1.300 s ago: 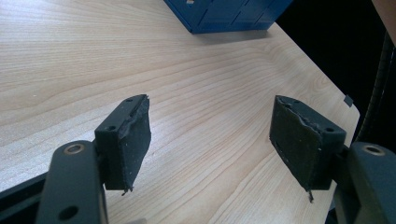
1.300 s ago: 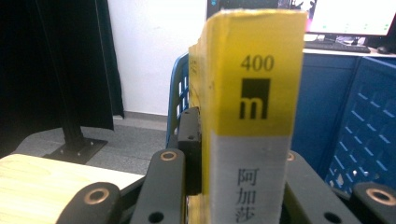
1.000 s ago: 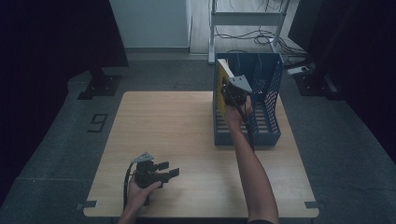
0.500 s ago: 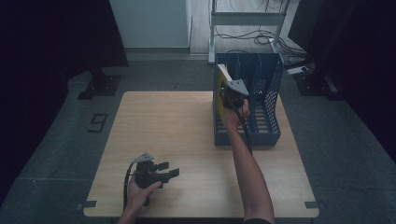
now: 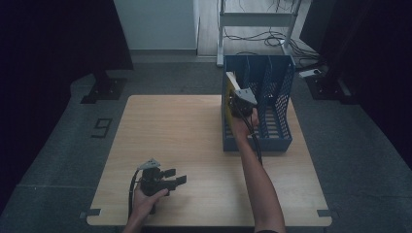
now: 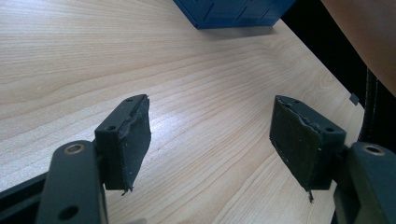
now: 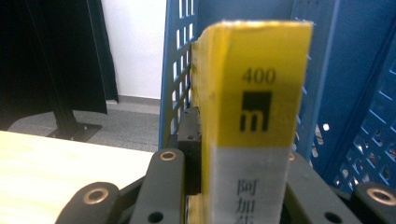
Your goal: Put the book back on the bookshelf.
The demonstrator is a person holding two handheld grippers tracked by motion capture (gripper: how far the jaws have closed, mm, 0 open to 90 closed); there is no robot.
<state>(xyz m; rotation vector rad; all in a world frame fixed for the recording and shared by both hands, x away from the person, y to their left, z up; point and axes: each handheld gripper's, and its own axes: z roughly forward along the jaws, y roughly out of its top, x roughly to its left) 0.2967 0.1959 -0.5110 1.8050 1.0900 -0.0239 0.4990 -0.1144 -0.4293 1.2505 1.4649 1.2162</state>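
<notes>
A thick yellow book point(image 7: 254, 116) with a grey lower spine stands upright between the jaws of my right gripper point(image 7: 243, 158), which is shut on it. In the high view the book point(image 5: 231, 81) sits in the leftmost slot of a blue perforated file rack point(image 5: 282, 97), with my right gripper point(image 5: 239, 104) just behind it inside the rack. My left gripper point(image 5: 175, 177) rests low over the table's front left, its jaws open with only bare wood between the pads point(image 6: 135, 135).
The wooden table point(image 5: 175, 126) holds the rack at its right rear; the rack's wall point(image 7: 180, 56) stands close on the book's left. The rack's base point(image 6: 233, 11) lies far ahead of the left gripper. A metal shelf frame point(image 5: 252, 19) and cables sit behind the table.
My right gripper has sunk with the book deeper into the rack's left slot. The left gripper has stayed where it was.
</notes>
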